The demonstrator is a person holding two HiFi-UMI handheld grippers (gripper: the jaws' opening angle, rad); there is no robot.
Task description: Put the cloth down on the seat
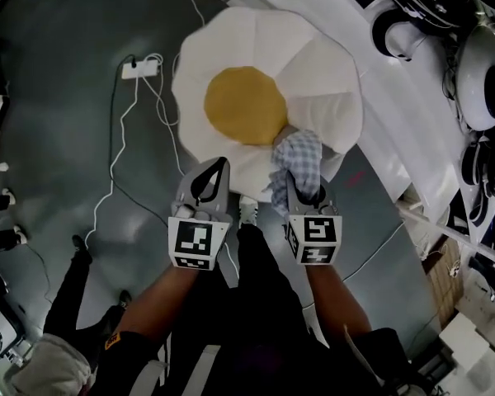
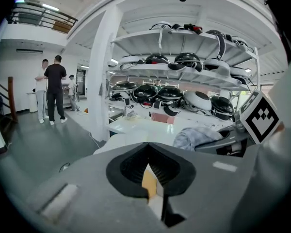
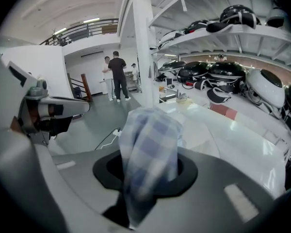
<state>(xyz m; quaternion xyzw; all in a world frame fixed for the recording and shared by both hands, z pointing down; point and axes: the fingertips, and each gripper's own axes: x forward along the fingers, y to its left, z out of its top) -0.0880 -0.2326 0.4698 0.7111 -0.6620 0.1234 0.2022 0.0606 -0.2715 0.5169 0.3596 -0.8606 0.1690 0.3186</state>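
Observation:
The seat (image 1: pixel 256 44) is a round cushion shaped like a fried egg, white with a yellow centre (image 1: pixel 246 106), lying on the grey floor. My right gripper (image 1: pixel 304 186) is shut on a blue-and-white checked cloth (image 1: pixel 299 159), which bunches up over the cushion's near right edge. In the right gripper view the cloth (image 3: pixel 150 140) rises out from between the jaws of the right gripper (image 3: pixel 150 176). My left gripper (image 1: pixel 222 166) hovers at the cushion's near edge, to the left of the cloth. Its jaws are shut and hold nothing. From the left gripper (image 2: pixel 148 147) the cloth (image 2: pixel 194 136) shows to the right.
A power strip (image 1: pixel 140 68) with white cables lies on the floor left of the cushion. Shelves of helmets (image 1: pixel 487 81) and a white bench (image 1: pixel 412 130) run along the right. People (image 2: pixel 54 89) stand far off beyond a white pillar (image 2: pixel 102 72). My shoe (image 1: pixel 247 211) is beside the cushion.

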